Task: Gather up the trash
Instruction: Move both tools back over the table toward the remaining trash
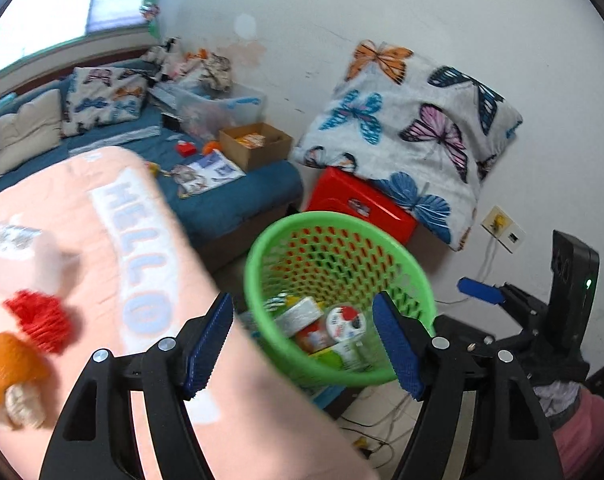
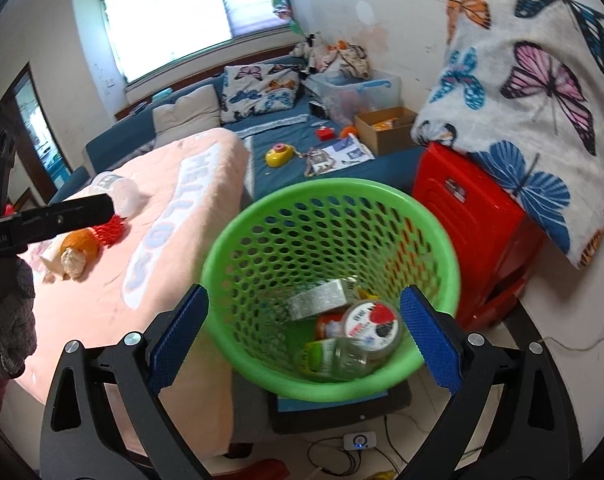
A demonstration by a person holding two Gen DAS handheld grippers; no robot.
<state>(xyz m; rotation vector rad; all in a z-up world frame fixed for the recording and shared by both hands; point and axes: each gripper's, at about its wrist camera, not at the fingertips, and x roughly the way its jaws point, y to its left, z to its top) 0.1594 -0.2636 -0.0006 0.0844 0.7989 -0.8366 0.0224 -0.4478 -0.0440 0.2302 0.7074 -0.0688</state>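
Note:
A green mesh basket (image 1: 337,280) (image 2: 329,248) stands beside the pink "HELLO" blanket (image 1: 150,264) (image 2: 162,248). It holds a silver packet (image 2: 317,300), a round labelled tub (image 2: 373,324) and green wrapping. On the blanket lie a clear plastic cup (image 1: 18,256) (image 2: 122,196), a red foam net (image 1: 42,320) (image 2: 112,228) and orange peel (image 1: 10,368) (image 2: 80,250). My left gripper (image 1: 302,344) is open and holds nothing, over the blanket's edge and the basket's near rim. My right gripper (image 2: 303,336) is open above the basket's mouth, gripping nothing.
A red plastic stool (image 2: 473,240) under a butterfly blanket (image 2: 541,100) stands right of the basket, against the wall. Behind it, a blue bed (image 2: 286,136) carries a cardboard box (image 2: 385,128), a yellow toy (image 2: 280,156) and papers. Cables and a small device (image 2: 357,440) lie on the floor.

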